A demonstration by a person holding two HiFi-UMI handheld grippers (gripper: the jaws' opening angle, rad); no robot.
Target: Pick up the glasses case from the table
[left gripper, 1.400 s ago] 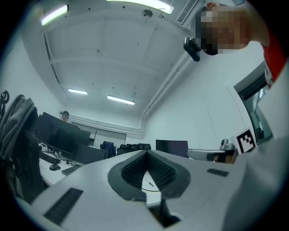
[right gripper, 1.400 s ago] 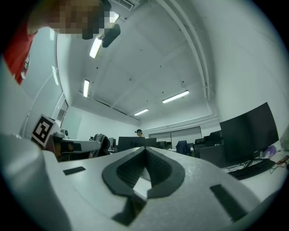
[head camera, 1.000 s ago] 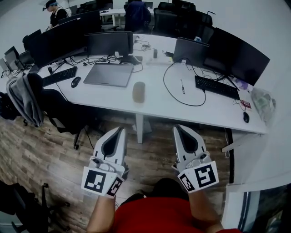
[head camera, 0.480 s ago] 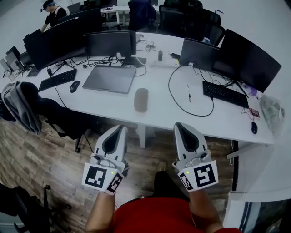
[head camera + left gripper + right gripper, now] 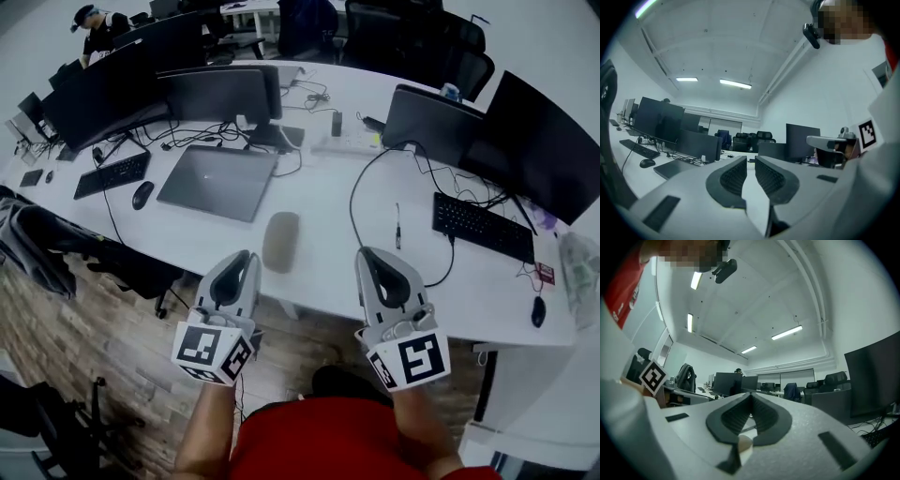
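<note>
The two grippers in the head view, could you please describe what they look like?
The left gripper and right gripper are light grey tapering shells with dark ribbed pads. Each carries a white cube with black square markers. The person wears a red top.

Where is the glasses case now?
Head view: the glasses case lies near the front edge of the white desk, right of the closed laptop, just ahead of the left gripper.

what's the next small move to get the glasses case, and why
Probably open the left tongs and ease them forward and rightward to the glasses case: it lies untouched on the white table just beyond their tips, and they are shut and empty, as are the right tongs.
</note>
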